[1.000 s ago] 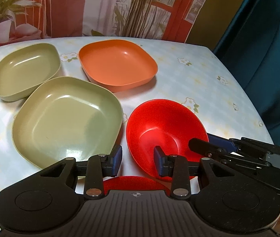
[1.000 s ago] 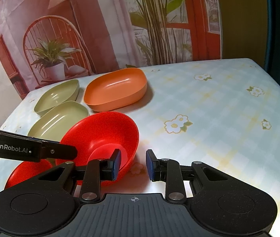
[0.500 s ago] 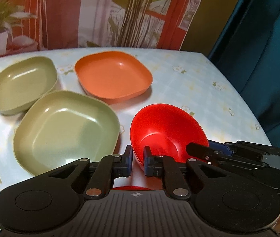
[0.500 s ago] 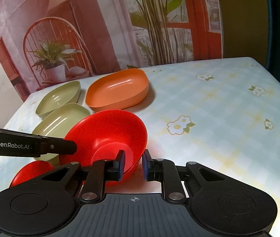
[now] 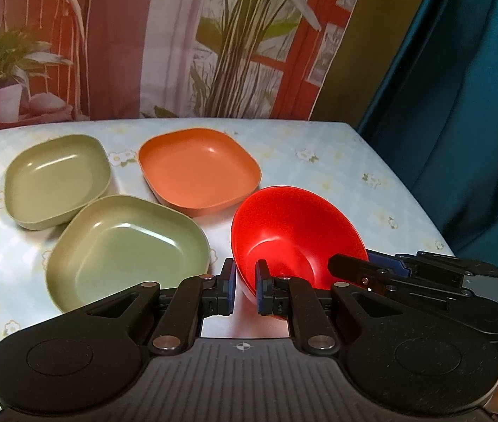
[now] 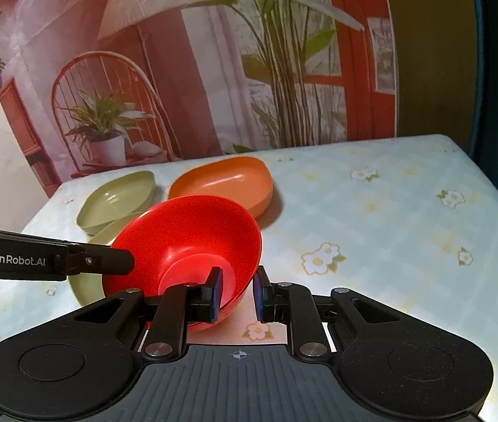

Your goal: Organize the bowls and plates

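Both grippers clamp the rim of the round, glossy red plastic bowl [image 5: 294,232], held tilted at lower centre of each frame. The left gripper [image 5: 243,290] pinches its near-left rim; the right gripper [image 6: 236,293] pinches its near-right rim. Two olive-green square plastic dishes [image 5: 126,249] and an orange square plastic dish [image 5: 198,172] rest on the floral tablecloth [image 6: 372,232] behind.

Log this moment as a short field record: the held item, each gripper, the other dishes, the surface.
held item: red bowl, gripped at its rim on two sides, tilted
left gripper: shut on the bowl's rim
right gripper: shut on the bowl's rim
other dishes: orange plate; two green plates, near one and far one, all empty
surface: table with floral cloth
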{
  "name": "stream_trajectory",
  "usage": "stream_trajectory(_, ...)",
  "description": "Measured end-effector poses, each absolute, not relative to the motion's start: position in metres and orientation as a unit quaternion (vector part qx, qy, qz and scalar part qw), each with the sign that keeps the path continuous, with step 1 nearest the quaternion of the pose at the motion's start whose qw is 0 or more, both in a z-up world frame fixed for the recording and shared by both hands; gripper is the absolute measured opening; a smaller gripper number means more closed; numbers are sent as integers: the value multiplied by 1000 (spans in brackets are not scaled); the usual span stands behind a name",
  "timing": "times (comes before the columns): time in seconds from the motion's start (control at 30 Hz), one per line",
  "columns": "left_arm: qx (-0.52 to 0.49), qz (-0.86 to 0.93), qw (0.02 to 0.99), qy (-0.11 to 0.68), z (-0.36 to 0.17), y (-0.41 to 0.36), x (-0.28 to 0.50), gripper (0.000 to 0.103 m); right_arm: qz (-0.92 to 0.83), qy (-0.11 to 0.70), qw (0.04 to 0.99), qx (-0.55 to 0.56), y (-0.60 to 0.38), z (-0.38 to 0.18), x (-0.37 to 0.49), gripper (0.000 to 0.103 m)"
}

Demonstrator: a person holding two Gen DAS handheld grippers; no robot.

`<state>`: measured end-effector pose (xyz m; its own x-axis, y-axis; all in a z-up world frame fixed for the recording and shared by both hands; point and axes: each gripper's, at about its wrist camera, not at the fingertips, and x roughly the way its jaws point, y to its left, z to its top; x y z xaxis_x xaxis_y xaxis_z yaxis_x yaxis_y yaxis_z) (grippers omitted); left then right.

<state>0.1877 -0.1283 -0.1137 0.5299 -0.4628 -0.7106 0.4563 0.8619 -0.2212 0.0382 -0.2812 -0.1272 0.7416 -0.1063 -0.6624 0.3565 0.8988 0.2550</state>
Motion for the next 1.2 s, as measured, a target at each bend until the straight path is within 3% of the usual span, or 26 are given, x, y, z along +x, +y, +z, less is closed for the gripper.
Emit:
stream_trajectory(0.67,-23,-244,890,384,-88,-79,151,13,-95,330,926,155,-229,-91,42,18)
stream_trajectory(1.2,-39,-229,890,392,-98,-47,122,13,-69,352,923,143,-188,-86,35,18)
